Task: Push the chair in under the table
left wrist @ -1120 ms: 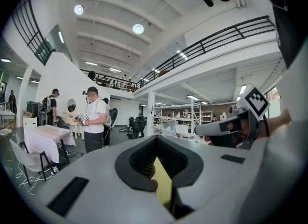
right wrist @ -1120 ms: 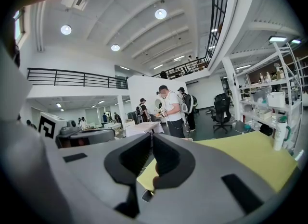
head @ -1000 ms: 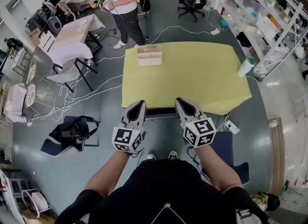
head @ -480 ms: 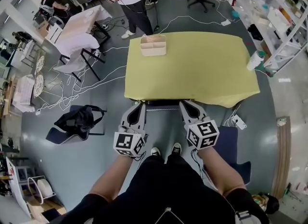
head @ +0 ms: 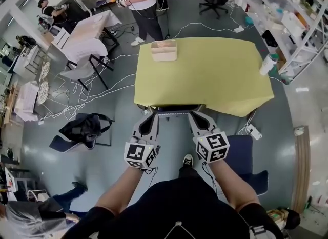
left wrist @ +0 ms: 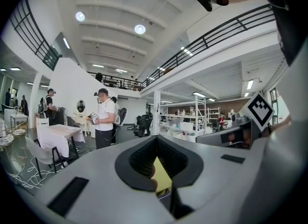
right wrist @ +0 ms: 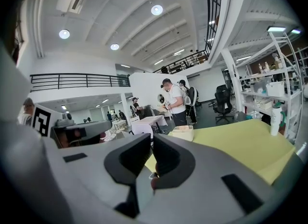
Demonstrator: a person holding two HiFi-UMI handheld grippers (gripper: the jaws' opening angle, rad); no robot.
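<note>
The yellow table (head: 205,74) stands in front of me in the head view. The dark chair back (head: 171,109) shows as a narrow strip right under its near edge; the rest of the chair is hidden. My left gripper (head: 150,117) and right gripper (head: 196,116) point at that strip from the near side, both shut with nothing between the jaws. Whether the tips touch the chair I cannot tell. In the left gripper view the left gripper (left wrist: 157,143) shows a sliver of the yellow table (left wrist: 162,176) past its tips. In the right gripper view the right gripper (right wrist: 151,140) points over the tabletop (right wrist: 231,141).
A beige box (head: 164,50) and a cup (head: 266,64) stand on the table. A person (head: 141,2) stands beyond it. A black bag (head: 82,130) and cables (head: 97,97) lie on the floor at left, a blue mat (head: 246,156) at right, shelves (head: 297,22) far right.
Both grippers have dropped back toward me in the head view, from over the table's edge to just short of the chair back. The chair strip now sits tighter under the table edge.
</note>
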